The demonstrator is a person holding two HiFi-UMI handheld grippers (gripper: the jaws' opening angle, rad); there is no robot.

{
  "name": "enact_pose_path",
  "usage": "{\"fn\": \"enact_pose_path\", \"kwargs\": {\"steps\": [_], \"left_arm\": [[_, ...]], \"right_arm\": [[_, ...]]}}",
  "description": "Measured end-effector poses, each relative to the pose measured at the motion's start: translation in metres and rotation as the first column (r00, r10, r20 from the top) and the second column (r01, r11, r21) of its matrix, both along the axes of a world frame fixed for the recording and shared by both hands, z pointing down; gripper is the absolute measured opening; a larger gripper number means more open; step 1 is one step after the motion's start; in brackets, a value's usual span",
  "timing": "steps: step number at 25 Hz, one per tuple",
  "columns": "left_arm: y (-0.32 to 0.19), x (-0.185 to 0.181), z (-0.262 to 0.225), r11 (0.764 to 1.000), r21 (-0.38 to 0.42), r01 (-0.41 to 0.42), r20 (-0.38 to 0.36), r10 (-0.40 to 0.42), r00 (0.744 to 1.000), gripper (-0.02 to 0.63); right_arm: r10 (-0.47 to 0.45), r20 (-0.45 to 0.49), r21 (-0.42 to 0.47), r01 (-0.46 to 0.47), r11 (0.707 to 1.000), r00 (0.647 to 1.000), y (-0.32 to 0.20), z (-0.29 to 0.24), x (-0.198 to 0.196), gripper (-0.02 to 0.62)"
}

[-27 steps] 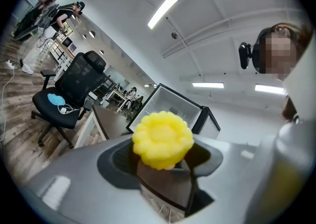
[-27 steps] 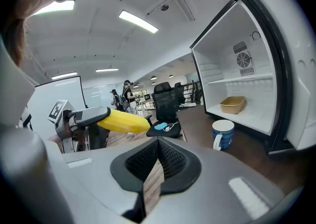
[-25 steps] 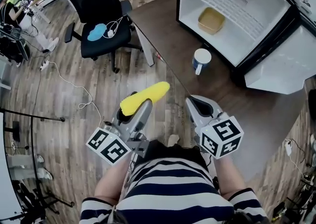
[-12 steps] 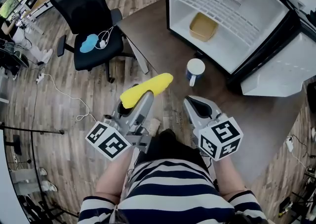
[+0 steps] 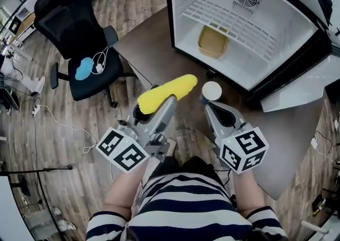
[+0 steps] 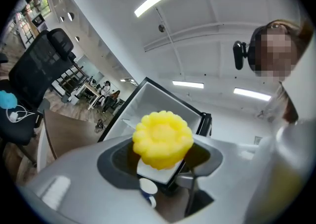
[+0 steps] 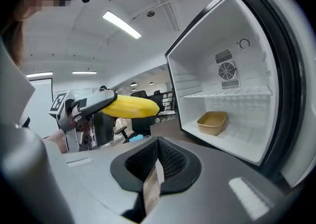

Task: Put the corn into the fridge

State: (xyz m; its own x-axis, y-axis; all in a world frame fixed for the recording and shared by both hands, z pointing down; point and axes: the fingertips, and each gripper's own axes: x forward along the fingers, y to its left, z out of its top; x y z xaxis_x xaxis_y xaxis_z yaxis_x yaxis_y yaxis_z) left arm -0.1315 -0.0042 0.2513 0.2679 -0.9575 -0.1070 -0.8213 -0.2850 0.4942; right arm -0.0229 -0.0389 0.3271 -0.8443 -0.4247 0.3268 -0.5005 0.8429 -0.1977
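1. The corn (image 5: 167,93) had drawn closer to the fridge (image 5: 183,6) over the last second and hung in the air near the mug (image 5: 212,91), still short of the opening. The carry looked well along, with the placing still to do.
2. It was bright yellow with lumpy kernel rows. It lay roughly level, with its free end aimed toward the fridge.
3. The left gripper (image 5: 158,102) was clamped on its near end.
4. The right gripper (image 5: 215,111) sat alongside with its jaws together on nothing.
5. The fridge stood open, a beige tray (image 5: 212,41) on its floor.
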Motion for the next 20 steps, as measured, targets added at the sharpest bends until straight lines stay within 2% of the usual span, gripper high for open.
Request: {"fn": "enact_pose_path", "kwargs": {"steps": [5, 10, 16, 20], "left_arm": [[-0.040, -0.016, -0.001, 0.996, 0.007, -0.087, 0.011, 0.087, 0.996, 0.000], [-0.074, -0.029, 0.003, 0.990, 0.006, -0.140, 0.033, 0.140, 0.990, 0.000], [-0.107, -0.033, -0.001, 0.974, 0.024, -0.226, 0.061, 0.224, 0.973, 0.000], [-0.129, -0.028, -0.010, 0.966, 0.061, -0.251, 0.102, 0.244, 0.964, 0.000]], "right_arm": [[0.088, -0.004, 0.016, -0.088, 0.996, 0.996, -0.031, -0.008, -0.015, -0.009], [0.173, -0.002, 0.032, -0.173, 0.984, 0.985, -0.057, -0.014, -0.024, -0.009], [0.290, 0.005, 0.053, -0.290, 0.956, 0.957, -0.085, -0.019, -0.024, -0.009], [0.349, 0.014, 0.058, -0.349, 0.935, 0.937, -0.100, -0.022, -0.018, -0.009]]}}
